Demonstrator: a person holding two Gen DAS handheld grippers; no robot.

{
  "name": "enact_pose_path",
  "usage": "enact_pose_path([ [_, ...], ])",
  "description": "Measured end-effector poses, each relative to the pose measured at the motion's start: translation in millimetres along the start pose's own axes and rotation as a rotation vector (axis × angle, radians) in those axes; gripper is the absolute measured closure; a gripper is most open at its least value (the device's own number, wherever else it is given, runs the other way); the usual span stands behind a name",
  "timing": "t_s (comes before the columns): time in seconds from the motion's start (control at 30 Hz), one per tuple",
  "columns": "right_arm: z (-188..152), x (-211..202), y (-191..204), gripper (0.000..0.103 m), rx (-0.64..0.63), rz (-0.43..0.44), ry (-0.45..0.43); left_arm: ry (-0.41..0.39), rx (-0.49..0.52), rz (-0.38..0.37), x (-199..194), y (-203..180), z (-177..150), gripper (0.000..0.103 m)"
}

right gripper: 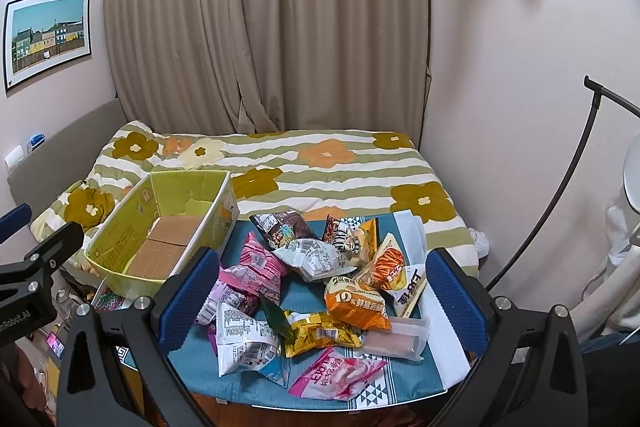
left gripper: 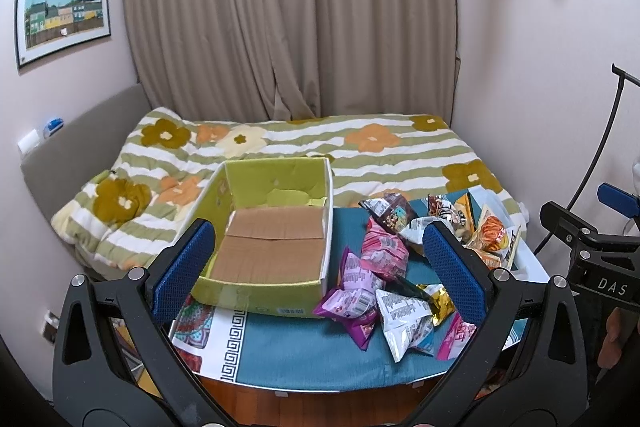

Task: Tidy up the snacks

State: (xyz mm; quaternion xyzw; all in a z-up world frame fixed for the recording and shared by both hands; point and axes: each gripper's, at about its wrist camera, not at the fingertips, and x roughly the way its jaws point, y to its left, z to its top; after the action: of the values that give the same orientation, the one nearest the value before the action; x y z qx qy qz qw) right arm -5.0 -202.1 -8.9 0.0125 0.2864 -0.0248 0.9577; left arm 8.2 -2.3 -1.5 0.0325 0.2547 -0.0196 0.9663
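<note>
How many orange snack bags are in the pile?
2: one orange snack bag marked 10% at the pile's middle right, another orange bag with stick pictures just behind it. More may hide underneath.

"DAS" in white letters on the black body of the right gripper (left gripper: 608, 287), seen at the edge of the left wrist view; "nRobot.AI", cut off at the frame edge, on the black body of the left gripper (right gripper: 24, 315) in the right wrist view. "10%" in large white figures on the orange snack bag (right gripper: 356, 301), followed by Chinese characters too small to make out. Other packets, barcodes and the green box: print present, not legible.
</note>
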Motion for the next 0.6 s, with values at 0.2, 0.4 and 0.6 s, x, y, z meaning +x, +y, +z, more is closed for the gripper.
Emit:
enact_pose_path([
  [0.2, 0.5, 1.4, 0.0, 0.000, -0.001, 0.001, 0.001, 0.001, 0.000, 0.001, 1.3, 0.6, 1.5, 0.000],
  [0.4, 0.7, 1.9, 1.1, 0.000, -0.001, 0.002, 0.003, 0.003, -0.001, 0.000, 1.8, 1.8, 2.0, 0.000],
  [0.6, -1.0, 3.7, 3.2, 0.000, -0.005, 0.005, 0.005, 0.005, -0.003, -0.001, 3.0, 2.9, 2.8, 0.000],
])
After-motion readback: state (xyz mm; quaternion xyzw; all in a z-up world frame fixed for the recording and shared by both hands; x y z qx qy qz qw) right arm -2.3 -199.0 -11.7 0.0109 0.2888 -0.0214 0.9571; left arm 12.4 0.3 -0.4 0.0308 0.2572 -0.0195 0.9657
